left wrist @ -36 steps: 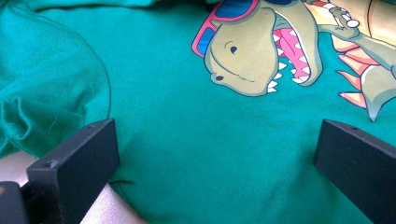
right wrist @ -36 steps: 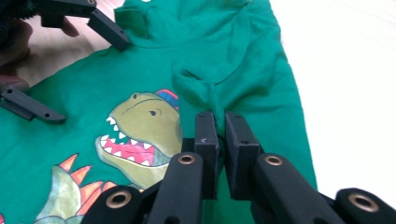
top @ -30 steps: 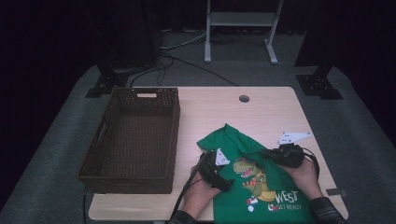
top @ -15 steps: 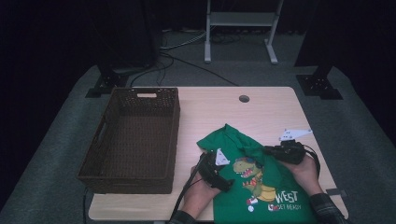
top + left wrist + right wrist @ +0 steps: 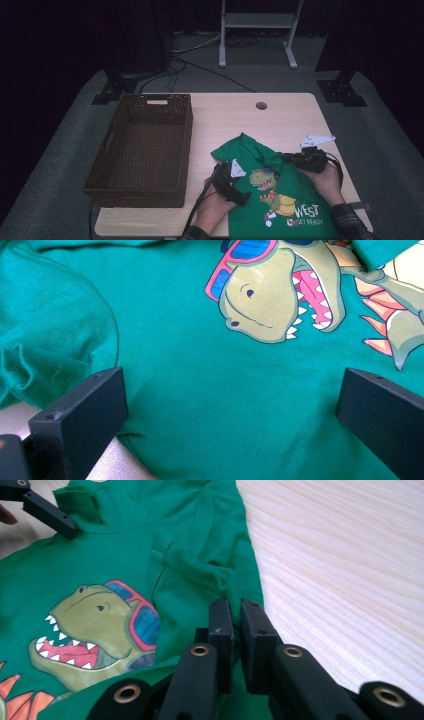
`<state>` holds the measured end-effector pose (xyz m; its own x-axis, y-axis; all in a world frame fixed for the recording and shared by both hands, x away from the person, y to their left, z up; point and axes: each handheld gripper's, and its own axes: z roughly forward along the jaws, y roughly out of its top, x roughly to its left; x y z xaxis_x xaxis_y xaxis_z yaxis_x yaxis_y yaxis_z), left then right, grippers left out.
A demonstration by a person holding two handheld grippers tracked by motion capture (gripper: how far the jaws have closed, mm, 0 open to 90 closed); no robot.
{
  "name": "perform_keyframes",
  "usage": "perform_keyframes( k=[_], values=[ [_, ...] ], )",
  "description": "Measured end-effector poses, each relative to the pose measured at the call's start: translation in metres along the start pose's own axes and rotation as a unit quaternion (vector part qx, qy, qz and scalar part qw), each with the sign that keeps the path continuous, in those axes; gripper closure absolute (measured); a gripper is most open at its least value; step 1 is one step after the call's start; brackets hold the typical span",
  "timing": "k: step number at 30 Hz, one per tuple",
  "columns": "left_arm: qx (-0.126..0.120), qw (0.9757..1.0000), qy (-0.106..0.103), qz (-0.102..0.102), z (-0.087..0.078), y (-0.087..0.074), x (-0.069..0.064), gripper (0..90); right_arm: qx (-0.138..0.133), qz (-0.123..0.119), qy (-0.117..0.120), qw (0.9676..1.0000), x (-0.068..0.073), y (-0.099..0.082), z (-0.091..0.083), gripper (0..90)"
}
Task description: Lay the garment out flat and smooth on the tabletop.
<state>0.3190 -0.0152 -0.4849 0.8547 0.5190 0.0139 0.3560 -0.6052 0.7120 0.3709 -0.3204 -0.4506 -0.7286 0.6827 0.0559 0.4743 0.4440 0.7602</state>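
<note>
Right tool (image 5: 235, 611) is clamped on the shirt (image 5: 280, 200) edge; left tool (image 5: 230, 405) gapes over the cloth. Fold the pinched edge inward smoothly, left tool pinning the shirt flat on the counter (image 5: 280, 120)

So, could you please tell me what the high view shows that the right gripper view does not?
The high view alone shows the wicker basket, empty, left of the shirt, and the WEST lettering. The right gripper view alone shows the right gripper close up, its jaws shut on a fold of the shirt's edge. Both show the green shirt, its dinosaur print and the wooden table.
</note>
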Motion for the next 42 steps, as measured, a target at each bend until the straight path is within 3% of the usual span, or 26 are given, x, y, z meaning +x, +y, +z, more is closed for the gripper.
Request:
perform_keyframes(
  k=[42],
  values=[
    [-0.001, 1.0, 0.0, 0.0, 0.0, 0.0, 0.0, 0.0, 0.017, 0.015, -0.04, 0.9989, -0.034, 0.016, 0.003, 86.1]
  ],
)
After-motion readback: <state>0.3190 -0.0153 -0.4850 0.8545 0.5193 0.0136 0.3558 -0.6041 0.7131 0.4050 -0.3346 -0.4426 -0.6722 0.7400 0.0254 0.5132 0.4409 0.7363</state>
